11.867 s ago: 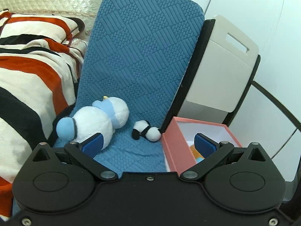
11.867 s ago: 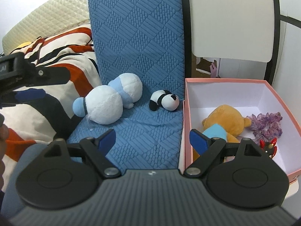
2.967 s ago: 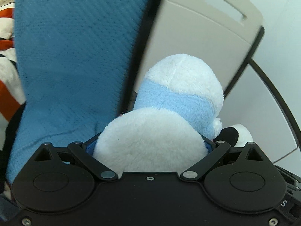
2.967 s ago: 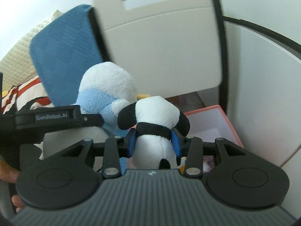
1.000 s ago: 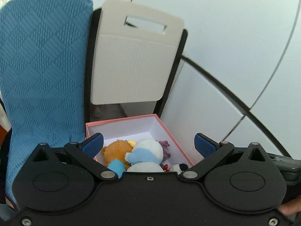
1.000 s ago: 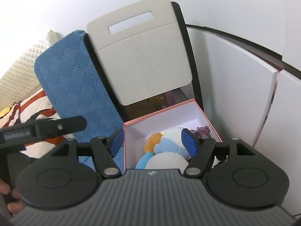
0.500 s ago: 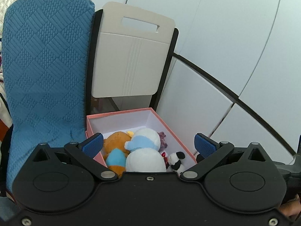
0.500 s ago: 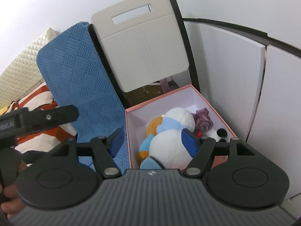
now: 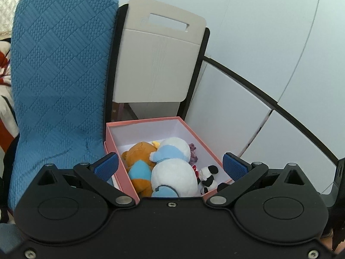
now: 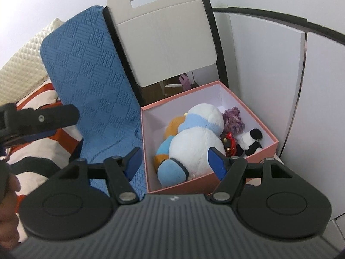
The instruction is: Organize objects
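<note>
A pink box holds the soft toys. A white and light-blue plush lies in its middle. An orange bear lies left of it. A small panda lies at its right, next to a purple item and a small red item. My left gripper is open and empty above the box's near end. My right gripper is open and empty, also above the near end.
A blue quilted cushion lies left of the box. A beige chair back stands behind it. White panels stand on the right. A striped blanket lies at far left.
Both grippers have drawn back and up from the box, so more of it shows. The white plush and the panda, held three seconds ago, now lie in the box.
</note>
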`<state>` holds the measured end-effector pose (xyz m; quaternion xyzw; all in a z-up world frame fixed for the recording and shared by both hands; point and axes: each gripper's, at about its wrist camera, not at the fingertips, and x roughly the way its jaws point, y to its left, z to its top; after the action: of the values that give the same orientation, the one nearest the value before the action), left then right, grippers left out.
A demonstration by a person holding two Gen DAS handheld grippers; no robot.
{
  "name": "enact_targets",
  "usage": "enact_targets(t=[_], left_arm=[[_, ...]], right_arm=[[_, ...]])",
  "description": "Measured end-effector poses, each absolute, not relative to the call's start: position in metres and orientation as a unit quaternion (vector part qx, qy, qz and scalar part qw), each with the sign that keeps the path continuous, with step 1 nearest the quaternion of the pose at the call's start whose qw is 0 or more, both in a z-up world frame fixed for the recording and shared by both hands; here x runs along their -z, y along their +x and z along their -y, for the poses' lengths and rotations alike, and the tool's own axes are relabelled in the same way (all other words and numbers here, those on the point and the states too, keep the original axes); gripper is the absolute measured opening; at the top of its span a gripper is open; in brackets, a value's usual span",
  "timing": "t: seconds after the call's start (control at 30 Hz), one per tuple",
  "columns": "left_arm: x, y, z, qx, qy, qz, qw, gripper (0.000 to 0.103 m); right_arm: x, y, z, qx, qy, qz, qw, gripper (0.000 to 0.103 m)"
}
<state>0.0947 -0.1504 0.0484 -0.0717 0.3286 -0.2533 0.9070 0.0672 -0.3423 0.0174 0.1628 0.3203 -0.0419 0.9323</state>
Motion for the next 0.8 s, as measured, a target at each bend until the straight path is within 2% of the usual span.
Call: enact_targets(t=[0.1, 0.47, 0.5, 0.53, 0.6, 0.67, 0.8], left_arm=[[-0.043, 0.095, 0.146, 0.248, -0.08, -0.326, 0.909, 0.103], [-0.028, 0.1, 0.146, 0.239, -0.094, -0.332, 0.908, 0.103], [-0.028, 0.101, 0.145, 0.237, -0.093, -0.33, 0.909, 0.103], [-0.028, 0.101, 0.145, 0.236, -0.094, -0.329, 0.91, 0.103], [-0.027, 0.101, 0.143, 0.235, -0.098, -0.329, 0.909, 0.103], [-0.026, 0.102, 0.142, 0.236, -0.098, -0.332, 0.908, 0.103], [-0.023, 0.103, 0.141, 0.23, -0.094, -0.335, 0.909, 0.103]], right_arm=[[-0.015, 0.068, 0.342, 0.043, 0.161, -0.318, 0.933, 0.075], [-0.007, 0.073, 0.34, 0.045, 0.164, -0.331, 0.928, 0.075], [-0.007, 0.074, 0.34, 0.045, 0.166, -0.333, 0.927, 0.077], [-0.007, 0.075, 0.34, 0.043, 0.167, -0.334, 0.927, 0.087], [-0.006, 0.075, 0.34, 0.047, 0.17, -0.327, 0.928, 0.089], [-0.006, 0.076, 0.34, 0.05, 0.176, -0.324, 0.928, 0.099], [-0.006, 0.078, 0.339, 0.051, 0.178, -0.325, 0.927, 0.103]])
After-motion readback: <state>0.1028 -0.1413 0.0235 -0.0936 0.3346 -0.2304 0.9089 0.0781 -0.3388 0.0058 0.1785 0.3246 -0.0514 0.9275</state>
